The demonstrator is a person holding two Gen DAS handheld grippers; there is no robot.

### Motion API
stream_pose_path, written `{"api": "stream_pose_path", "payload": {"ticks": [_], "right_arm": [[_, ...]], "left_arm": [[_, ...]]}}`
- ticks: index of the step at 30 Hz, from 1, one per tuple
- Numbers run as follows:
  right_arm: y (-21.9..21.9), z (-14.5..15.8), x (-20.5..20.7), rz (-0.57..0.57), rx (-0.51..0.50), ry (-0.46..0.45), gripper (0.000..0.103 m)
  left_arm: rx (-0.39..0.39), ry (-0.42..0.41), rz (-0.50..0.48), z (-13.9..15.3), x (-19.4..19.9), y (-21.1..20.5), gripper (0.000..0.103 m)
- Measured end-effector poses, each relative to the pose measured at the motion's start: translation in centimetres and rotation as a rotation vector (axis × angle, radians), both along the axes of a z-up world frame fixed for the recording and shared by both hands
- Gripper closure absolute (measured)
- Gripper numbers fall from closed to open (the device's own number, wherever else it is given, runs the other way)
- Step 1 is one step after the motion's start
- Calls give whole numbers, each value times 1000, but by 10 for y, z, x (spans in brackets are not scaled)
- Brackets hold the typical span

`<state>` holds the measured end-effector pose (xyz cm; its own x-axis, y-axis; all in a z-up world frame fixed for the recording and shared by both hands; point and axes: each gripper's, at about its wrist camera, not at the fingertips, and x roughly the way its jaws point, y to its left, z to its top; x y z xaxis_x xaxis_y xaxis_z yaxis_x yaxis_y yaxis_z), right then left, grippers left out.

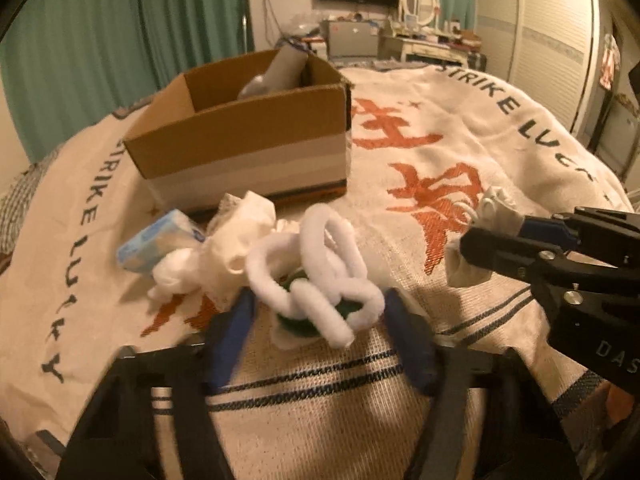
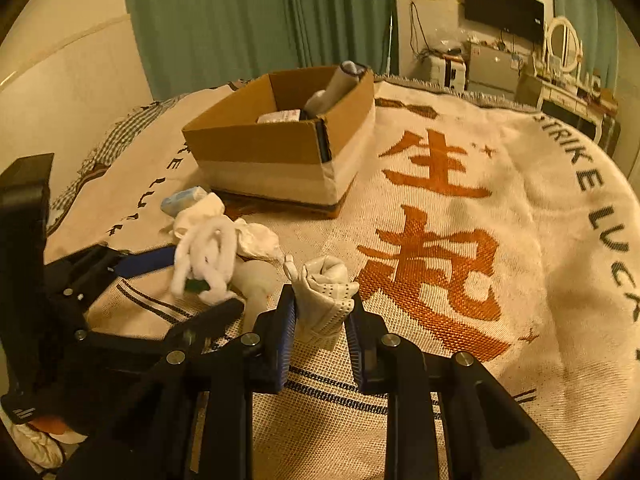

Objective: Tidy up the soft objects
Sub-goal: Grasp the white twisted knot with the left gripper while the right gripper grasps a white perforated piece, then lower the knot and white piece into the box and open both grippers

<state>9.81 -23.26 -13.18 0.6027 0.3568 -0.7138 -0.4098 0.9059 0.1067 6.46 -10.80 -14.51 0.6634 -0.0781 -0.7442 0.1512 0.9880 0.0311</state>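
My left gripper (image 1: 318,308) is open, its blue pads either side of a tangle of white fuzzy cord (image 1: 316,268) with a green piece under it, on the bed blanket; the cord also shows in the right wrist view (image 2: 208,260). My right gripper (image 2: 322,312) is shut on a white perforated glove (image 2: 326,296), seen from the side in the left wrist view (image 1: 494,210). An open cardboard box (image 1: 248,136) (image 2: 280,148) stands behind, holding a grey roll (image 1: 280,68) and a small packet (image 2: 280,116).
A crumpled white cloth (image 1: 224,252) and a blue tissue pack (image 1: 156,244) lie left of the cord, in front of the box. The blanket (image 2: 460,220) with orange characters covers the bed. Green curtains, a TV and a dresser stand behind.
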Motion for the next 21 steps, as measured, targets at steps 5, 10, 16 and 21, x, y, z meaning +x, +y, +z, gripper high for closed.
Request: {"api": "stream_pose_path", "payload": {"ticks": [5, 10, 16, 21], "right_arm": [[-4, -6, 2, -4, 4, 5, 80], [-7, -5, -3, -20, -1, -3, 80], [6, 12, -24, 1, -7, -36, 80], [19, 29, -41, 34, 9, -89, 80]], "left_arm": [[-21, 9, -15, 0, -3, 4, 59], [-23, -3, -16, 8, -13, 12, 60], [-27, -28, -12, 28, -34, 27, 60], [-34, -77, -11, 49, -51, 40, 60]]}}
